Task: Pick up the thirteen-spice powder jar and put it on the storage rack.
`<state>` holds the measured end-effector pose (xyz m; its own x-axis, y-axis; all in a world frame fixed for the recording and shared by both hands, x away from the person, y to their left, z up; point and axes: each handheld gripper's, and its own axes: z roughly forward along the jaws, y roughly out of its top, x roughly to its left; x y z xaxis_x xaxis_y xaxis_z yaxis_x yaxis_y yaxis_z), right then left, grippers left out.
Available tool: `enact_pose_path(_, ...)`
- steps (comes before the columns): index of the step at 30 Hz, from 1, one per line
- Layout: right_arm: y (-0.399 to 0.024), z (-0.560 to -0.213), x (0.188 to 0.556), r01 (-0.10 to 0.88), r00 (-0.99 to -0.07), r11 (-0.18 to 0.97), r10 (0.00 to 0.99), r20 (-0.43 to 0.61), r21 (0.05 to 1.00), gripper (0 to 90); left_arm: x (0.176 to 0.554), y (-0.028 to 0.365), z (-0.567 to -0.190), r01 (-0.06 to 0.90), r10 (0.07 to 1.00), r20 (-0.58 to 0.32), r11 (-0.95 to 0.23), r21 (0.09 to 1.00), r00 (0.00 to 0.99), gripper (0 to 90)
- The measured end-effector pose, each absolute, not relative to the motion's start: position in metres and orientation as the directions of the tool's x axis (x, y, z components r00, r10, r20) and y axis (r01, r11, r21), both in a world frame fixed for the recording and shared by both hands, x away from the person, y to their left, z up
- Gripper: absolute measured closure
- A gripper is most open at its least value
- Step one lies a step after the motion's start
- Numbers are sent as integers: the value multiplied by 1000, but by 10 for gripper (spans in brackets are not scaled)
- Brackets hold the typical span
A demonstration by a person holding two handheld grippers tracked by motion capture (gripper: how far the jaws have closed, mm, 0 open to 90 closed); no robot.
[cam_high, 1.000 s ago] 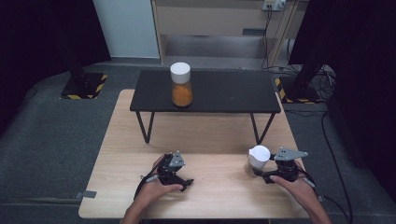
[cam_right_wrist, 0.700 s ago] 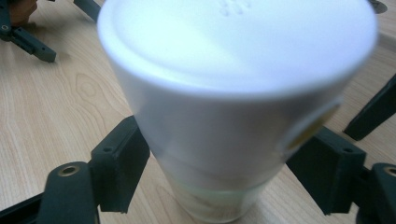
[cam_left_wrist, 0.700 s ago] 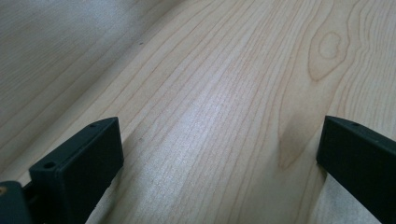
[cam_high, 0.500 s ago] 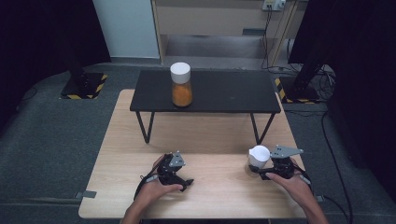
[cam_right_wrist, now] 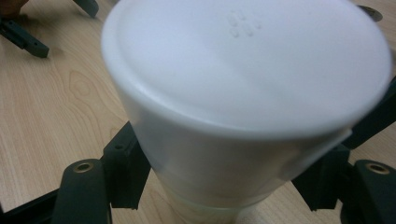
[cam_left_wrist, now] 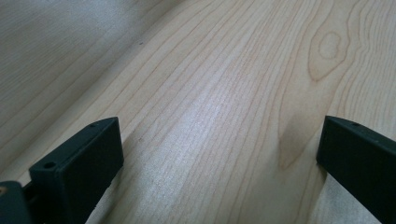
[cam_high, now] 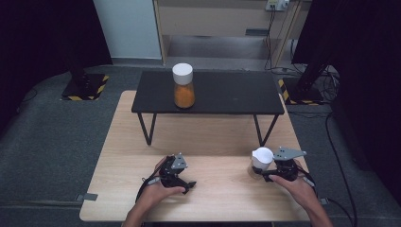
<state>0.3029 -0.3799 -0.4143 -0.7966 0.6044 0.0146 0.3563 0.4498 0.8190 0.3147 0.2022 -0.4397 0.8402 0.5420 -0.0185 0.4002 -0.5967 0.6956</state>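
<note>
On the pale wooden table (cam_high: 213, 137), the right gripper (cam_high: 269, 172) at five o'clock has just closed its jaws on the white-capped jar (cam_high: 261, 158), while the left gripper (cam_high: 182, 182) at seven o'clock rests with jaws spread wide.

Floor: dark grey carpet (cam_high: 56, 142) all around.
Table: pale wooden top (cam_high: 213, 137), grain showing.
Bench: low black bench (cam_high: 227, 94) on thin legs, standing on the table's far half.
Back wall: pale panel (cam_high: 127, 28) beside a wooden cabinet (cam_high: 213, 19).
Sides: black curtains (cam_high: 42, 33), yellow-and-black striped stand feet (cam_high: 85, 87).
</note>
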Motion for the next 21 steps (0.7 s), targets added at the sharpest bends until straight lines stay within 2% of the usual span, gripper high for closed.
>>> enact_pose_path(21,-376,-404,307,308,-852,475,524,17,824,313,315,202,-440,400,542,-19,-597,696,840,0)
